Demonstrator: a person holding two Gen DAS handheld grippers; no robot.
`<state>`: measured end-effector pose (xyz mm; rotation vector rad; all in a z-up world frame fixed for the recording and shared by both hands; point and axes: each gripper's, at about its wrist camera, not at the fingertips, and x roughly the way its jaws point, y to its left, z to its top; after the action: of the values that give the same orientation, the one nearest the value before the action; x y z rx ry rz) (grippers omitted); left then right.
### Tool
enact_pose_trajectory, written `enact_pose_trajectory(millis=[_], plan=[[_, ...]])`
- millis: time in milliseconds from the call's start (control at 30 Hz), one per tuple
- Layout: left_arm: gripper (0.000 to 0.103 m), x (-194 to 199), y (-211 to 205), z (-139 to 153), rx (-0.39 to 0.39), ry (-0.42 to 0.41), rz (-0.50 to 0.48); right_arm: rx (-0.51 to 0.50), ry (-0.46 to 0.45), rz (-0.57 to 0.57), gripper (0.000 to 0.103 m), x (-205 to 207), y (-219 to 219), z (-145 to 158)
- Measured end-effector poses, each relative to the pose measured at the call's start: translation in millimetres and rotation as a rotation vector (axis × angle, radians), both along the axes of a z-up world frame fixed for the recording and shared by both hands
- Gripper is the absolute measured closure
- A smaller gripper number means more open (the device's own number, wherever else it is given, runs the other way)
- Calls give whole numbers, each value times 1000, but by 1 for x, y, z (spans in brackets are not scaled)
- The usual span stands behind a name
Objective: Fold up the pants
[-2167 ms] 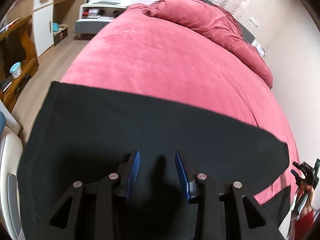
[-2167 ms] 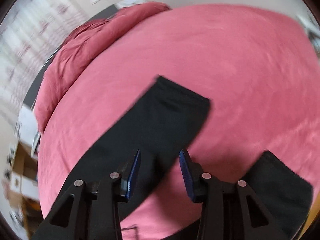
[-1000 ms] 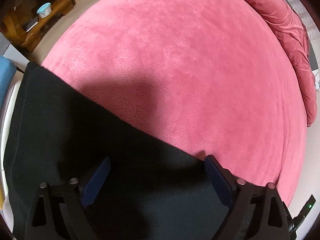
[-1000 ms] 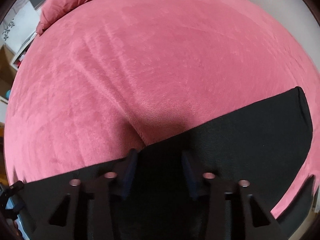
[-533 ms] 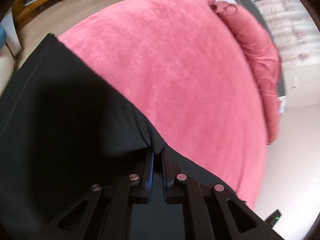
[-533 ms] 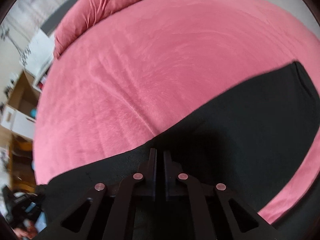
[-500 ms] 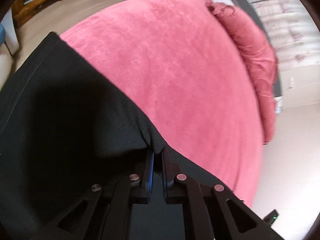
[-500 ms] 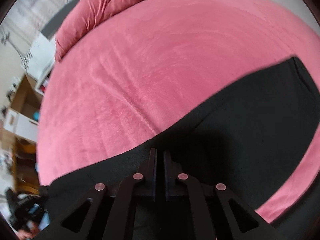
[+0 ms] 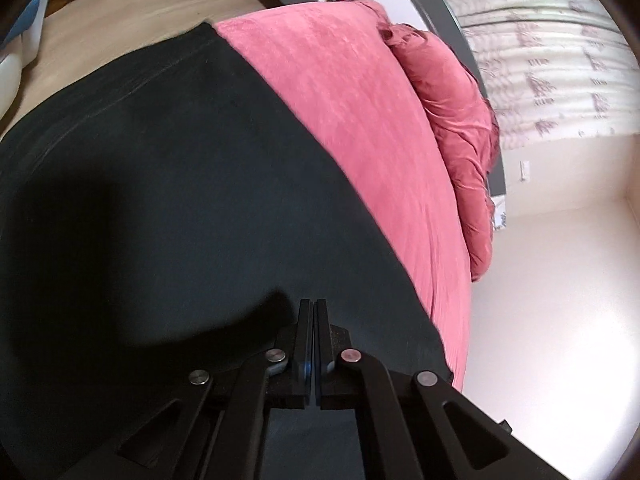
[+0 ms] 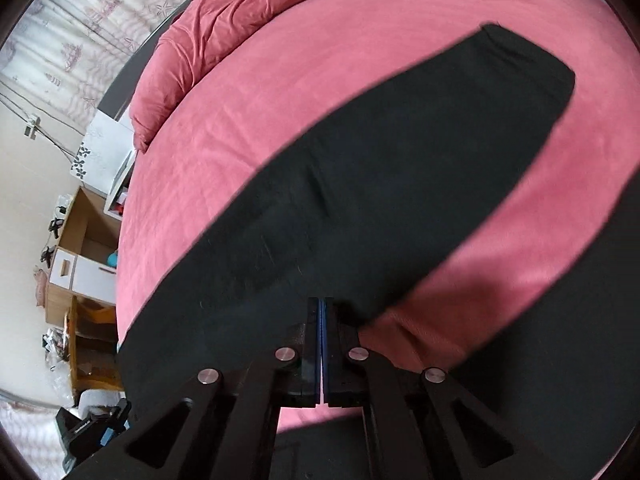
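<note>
The black pants [image 9: 168, 200] lie spread on the pink bed cover [image 9: 360, 120] and fill most of the left wrist view. My left gripper [image 9: 313, 305] is shut, with a raised fold of the black cloth pinched at its tips. In the right wrist view one pant leg [image 10: 420, 168] stretches away to the upper right and ends in a hem [image 10: 524, 56]. My right gripper [image 10: 323, 303] is shut on the near edge of that leg, where the cloth lifts off the pink cover [image 10: 280, 92]. More black cloth [image 10: 580, 320] runs along the right side.
A bunched pink duvet [image 9: 456, 120] lies at the head of the bed before patterned curtains [image 9: 552, 48]. Wooden floor [image 9: 132, 12] runs past the bed's far side. A wooden desk with white drawers [image 10: 76, 264] and a white nightstand [image 10: 104, 148] stand beside the bed.
Both grippers went from open above the pants' edge to shut on the cloth. Both then swung sideways with the cloth, and more of the pants fills each view.
</note>
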<state>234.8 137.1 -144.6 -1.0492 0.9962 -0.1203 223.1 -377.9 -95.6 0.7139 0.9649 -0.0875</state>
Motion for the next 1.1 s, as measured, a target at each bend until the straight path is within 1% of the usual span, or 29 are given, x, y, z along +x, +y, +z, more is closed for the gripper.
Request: enact_pose_trajectory(millis=[67, 100, 133, 200, 233, 267, 300, 333, 367, 400, 467, 500, 533, 567, 600, 633, 667, 733, 767, 800, 833, 867, 900, 933, 967, 1000, 1067, 1100], plan=[[103, 1, -3, -5, -29, -4, -11, 55, -45, 43, 102, 0, 3, -4], [103, -2, -3, -5, -33, -1, -12, 79, -73, 54, 98, 2, 5, -2], [102, -6, -2, -4, -30, 3, -13, 102, -98, 72, 98, 7, 8, 3], [96, -2, -5, -2, -18, 8, -18, 98, -104, 125, 98, 24, 18, 11], [94, 3, -5, -1, -10, 16, -18, 72, -98, 150, 94, 34, 25, 15], [87, -2, -4, 1, -5, 23, -18, 32, -87, 189, 90, 46, 34, 19], [81, 2, -4, 2, -1, 30, -22, -17, -74, 233, 79, 63, 47, 24], [79, 4, -5, 3, 3, 28, -25, -47, -69, 260, 64, 74, 55, 27], [75, 7, -5, 6, 15, 26, -30, -74, -59, 295, 56, 82, 61, 29], [72, 6, -3, 9, 40, 24, -36, -100, -51, 327, 50, 96, 70, 30], [68, 18, -5, 12, 80, 38, -43, -160, -31, 360, 50, 120, 84, 29], [66, 28, -6, 12, 88, 63, -44, -193, 1, 364, 49, 133, 90, 25], [66, 36, -6, 11, 78, 86, -42, -209, 37, 349, 49, 143, 91, 22], [64, 44, -6, 10, 50, 108, -38, -205, 77, 318, 49, 153, 91, 17], [61, 55, -7, 9, 18, 130, -30, -159, 131, 261, 49, 164, 87, 11], [59, 67, -8, 9, 6, 167, -15, -135, 156, 229, 48, 169, 84, 8], [57, 73, -9, 8, 1, 196, 1, -104, 214, 163, 46, 178, 80, 3], [56, 97, -12, 5, -19, 286, 34, -80, 284, 84, 38, 186, 77, -4], [52, 107, -13, 3, -27, 336, 57, -66, 319, 53, 35, 191, 78, -9], [46, 119, -16, -1, -22, 403, 87, -63, 349, 43, 30, 200, 82, -13], [43, 124, -18, -2, -15, 435, 96, -84, 378, 45, 28, 206, 86, -18], [38, 133, -21, -3, 0, 481, 115, -105, 390, 50, 26, 210, 90, -21], [28, 137, -23, -2, 7, 492, 131, -114, 392, 46, 20, 213, 94, -22], [23, 142, -26, -1, 16, 498, 145, -125, 388, 34, 17, 214, 97, -23], [17, 147, -29, -1, 28, 507, 153, -151, 392, 31, 17, 218, 103, -25], [15, 151, -32, -2, 49, 524, 149, -180, 394, 40, 18, 218, 109, -26], [11, 157, -37, -3, 70, 529, 140, -289, 383, 81, 28, 219, 128, -27], [9, 158, -38, -3, 75, 519, 130, -342, 360, 107, 37, 216, 134, -26]])
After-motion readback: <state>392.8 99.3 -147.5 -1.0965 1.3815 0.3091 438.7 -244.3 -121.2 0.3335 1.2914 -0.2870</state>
